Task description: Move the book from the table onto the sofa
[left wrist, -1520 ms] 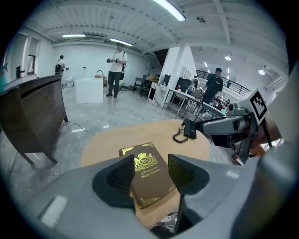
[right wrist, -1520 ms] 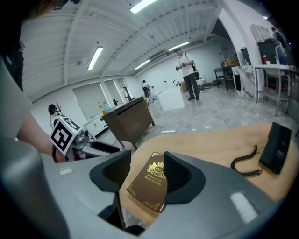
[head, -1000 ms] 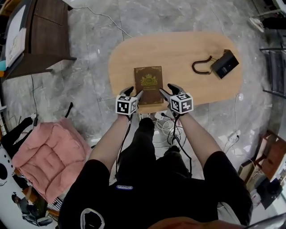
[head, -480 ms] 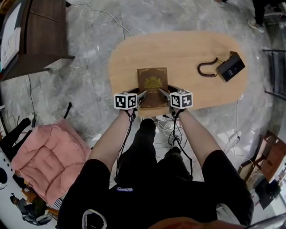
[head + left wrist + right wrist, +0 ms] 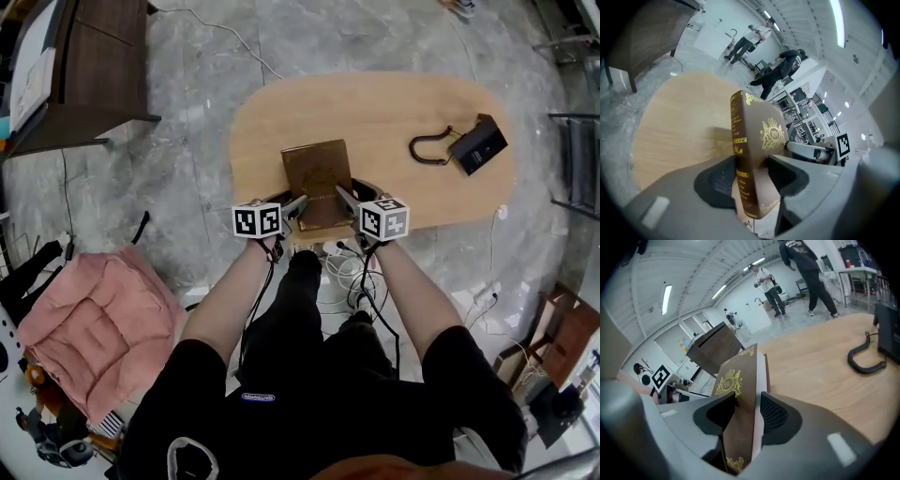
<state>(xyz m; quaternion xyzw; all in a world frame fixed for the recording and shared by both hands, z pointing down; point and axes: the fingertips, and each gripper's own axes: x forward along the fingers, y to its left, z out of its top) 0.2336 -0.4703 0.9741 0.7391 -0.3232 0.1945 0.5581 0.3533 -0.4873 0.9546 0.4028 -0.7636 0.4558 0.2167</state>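
– Left gripper: what has it got?
– Its 2 jaws are closed on the brown book. They clamp the spine side of the near end, and the gold crest on the cover shows just above them.
– And the right gripper?
– Same book, on the page side. Its jaws pinch across the cover and pages, with only the book's thickness between them.
– Where is the book in the head view?
– Centre of the frame, between the 2 grippers, at the near edge of the oval wooden table. Its near end overhangs that edge. Whether the far end touches the tabletop, I can't tell.
– Anything else around?
– 1 black device with a curled cable lies toward the table's right end, well apart from the book. A pink cushioned seat sits at lower left, and a dark wooden cabinet at upper left.
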